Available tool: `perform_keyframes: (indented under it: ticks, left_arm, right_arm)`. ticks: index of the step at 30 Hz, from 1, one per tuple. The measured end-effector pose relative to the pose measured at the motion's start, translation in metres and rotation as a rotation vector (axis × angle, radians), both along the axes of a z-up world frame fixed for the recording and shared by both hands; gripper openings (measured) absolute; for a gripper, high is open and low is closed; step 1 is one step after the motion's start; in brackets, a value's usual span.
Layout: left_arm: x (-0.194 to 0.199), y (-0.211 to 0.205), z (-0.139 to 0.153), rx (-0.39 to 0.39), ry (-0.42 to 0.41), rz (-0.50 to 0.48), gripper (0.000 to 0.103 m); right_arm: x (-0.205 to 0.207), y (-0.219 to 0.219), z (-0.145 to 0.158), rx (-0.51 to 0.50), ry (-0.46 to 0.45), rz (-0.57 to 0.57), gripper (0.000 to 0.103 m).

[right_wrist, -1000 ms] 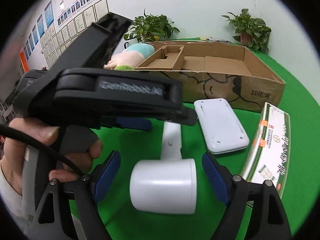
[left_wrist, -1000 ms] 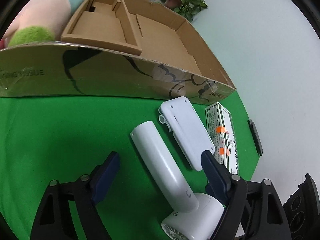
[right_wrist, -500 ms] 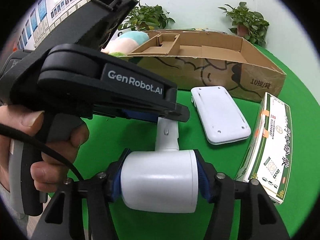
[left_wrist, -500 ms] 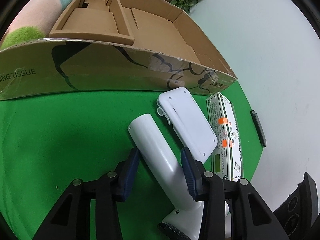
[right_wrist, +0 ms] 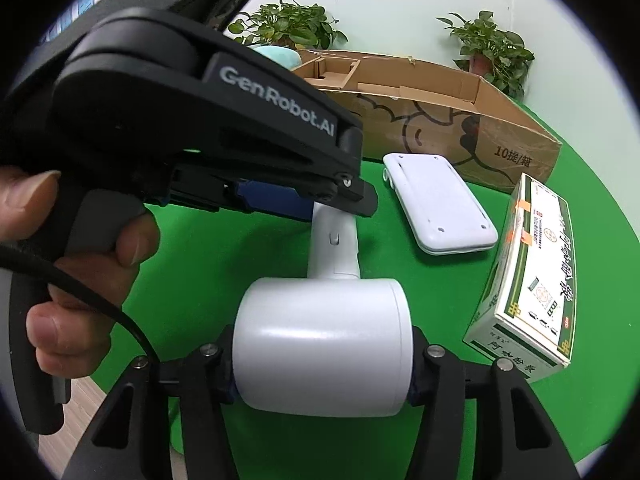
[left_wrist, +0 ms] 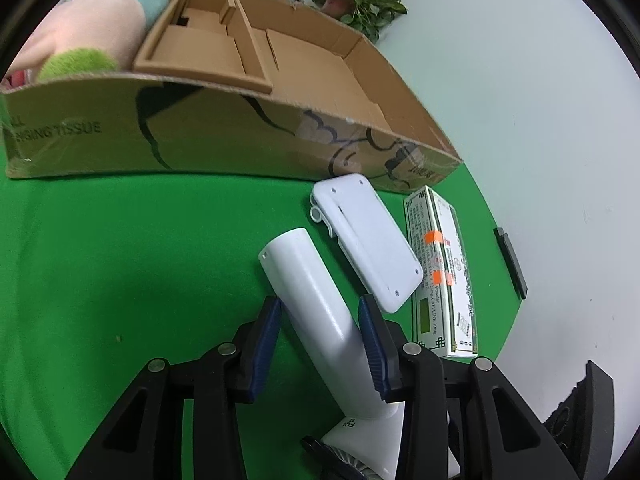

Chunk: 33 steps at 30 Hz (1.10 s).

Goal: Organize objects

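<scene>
White hair dryer (right_wrist: 324, 360): smooth glossy plastic, a fat cylindrical barrel joined at right angles to a straight round handle (left_wrist: 308, 292); lies on the green table (left_wrist: 120, 248), in front of the cardboard box. Right gripper (right_wrist: 322, 364): black frame, blue ribbed pads; jaws have just been closing and now clamp the barrel at both ends. Left gripper (left_wrist: 320, 336): same build, jaws have just been closing and stand narrow about the handle, the right pad against it, the left pad seemingly touching; a person's hand (right_wrist: 68, 280) grips its black pistol handle, a black cable trailing past. White flat case (left_wrist: 366, 240): matte plastic, rounded rectangle with small screw holes and a hinge lug, flat on the table just beside the handle. Medicine carton (right_wrist: 528, 276): long printed cardboard, white and green, orange tape strips, just beside the case. Cardboard box (left_wrist: 224, 136): open-topped corrugated brown tray, black line drawing and lettering on its wall, a folded cardboard insert (left_wrist: 200, 52) at one end. Plush toy (left_wrist: 84, 32): fuzzy, pink, pale blue and lime green, at the box's far left end. Table: round, covered in bright green felt-like cloth. Room: pale grey floor (left_wrist: 540, 100), potted leafy plants (right_wrist: 492, 48) behind the box, pale wall, small black bar (left_wrist: 511, 262) lying on the floor
</scene>
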<state>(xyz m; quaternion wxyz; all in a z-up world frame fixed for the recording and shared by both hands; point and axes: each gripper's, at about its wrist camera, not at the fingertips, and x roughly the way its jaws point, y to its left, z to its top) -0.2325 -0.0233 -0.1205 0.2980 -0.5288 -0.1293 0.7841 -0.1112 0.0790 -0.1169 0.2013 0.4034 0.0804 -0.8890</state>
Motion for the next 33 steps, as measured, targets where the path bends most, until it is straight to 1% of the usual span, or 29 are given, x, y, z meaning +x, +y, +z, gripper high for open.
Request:
perform_keyframes:
  ticks: [5, 6, 17, 18, 19, 23, 27, 33]
  left_arm:
    - [0.001, -0.010, 0.022, 0.003, 0.047, -0.010, 0.034]
    - [0.000, -0.006, 0.022, 0.001, 0.054, -0.013, 0.033]
    - [-0.006, -0.010, 0.044, 0.009, 0.093, -0.017, 0.033]
    - [-0.011, 0.002, 0.038, 0.008, 0.088, -0.019, 0.033]
    - [-0.012, 0.005, 0.035, 0.006, 0.081, -0.022, 0.033]
    - [-0.016, 0.014, 0.018, 0.016, 0.035, -0.046, 0.033]
    - [-0.013, 0.021, 0.005, 0.025, 0.010, -0.058, 0.033]
    - [-0.013, 0.019, -0.004, 0.036, -0.009, -0.053, 0.033]
  right_arm:
    - [-0.004, -0.004, 0.005, -0.022, 0.002, -0.016, 0.054]
    - [-0.005, -0.005, 0.006, -0.026, 0.003, -0.019, 0.054]
    - [-0.011, -0.011, 0.021, -0.042, 0.048, -0.031, 0.054]
    - [-0.012, -0.011, 0.021, -0.040, 0.045, -0.033, 0.054]
    - [-0.014, -0.011, 0.020, -0.038, 0.038, -0.035, 0.054]
    - [-0.010, -0.006, 0.011, -0.023, -0.005, -0.056, 0.054]
    - [-0.011, 0.001, 0.004, -0.012, -0.045, -0.071, 0.054]
    - [-0.011, 0.006, 0.000, -0.006, -0.026, -0.067, 0.054]
